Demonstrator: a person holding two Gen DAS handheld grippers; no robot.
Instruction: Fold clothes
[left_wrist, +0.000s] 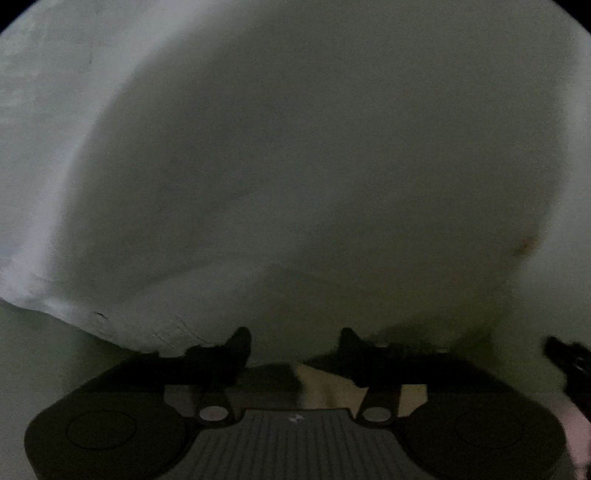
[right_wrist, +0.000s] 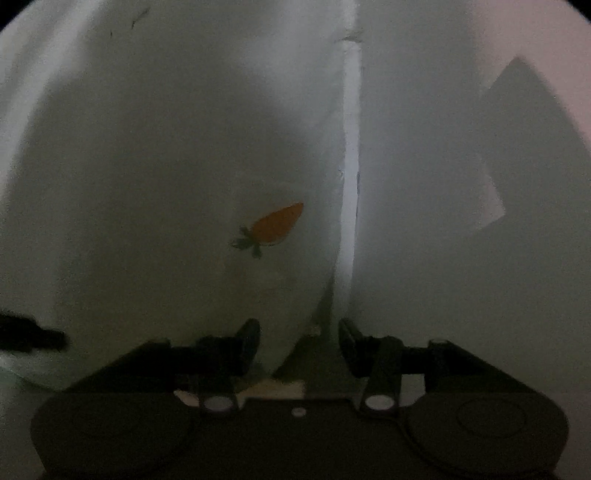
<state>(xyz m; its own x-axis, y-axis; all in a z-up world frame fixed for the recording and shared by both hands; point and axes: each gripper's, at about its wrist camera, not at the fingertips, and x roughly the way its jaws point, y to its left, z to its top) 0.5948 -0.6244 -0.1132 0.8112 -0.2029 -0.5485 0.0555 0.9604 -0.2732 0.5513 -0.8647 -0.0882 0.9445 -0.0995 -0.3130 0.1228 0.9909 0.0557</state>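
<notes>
A white garment (left_wrist: 295, 166) fills nearly all of the left wrist view, dim and close to the lens. My left gripper (left_wrist: 293, 343) is right up against it, jaws apart, with cloth over the gap between them. In the right wrist view the same white garment (right_wrist: 166, 166) shows a small orange carrot print (right_wrist: 277, 225) and a bright folded edge (right_wrist: 351, 166). My right gripper (right_wrist: 299, 338) has its jaws apart, with the cloth's lower edge hanging between them. Both fingertips are partly hidden by cloth.
The other gripper's black tip shows at the right edge of the left wrist view (left_wrist: 569, 362) and at the left edge of the right wrist view (right_wrist: 29, 336). A pale surface (right_wrist: 535, 55) lies at the upper right.
</notes>
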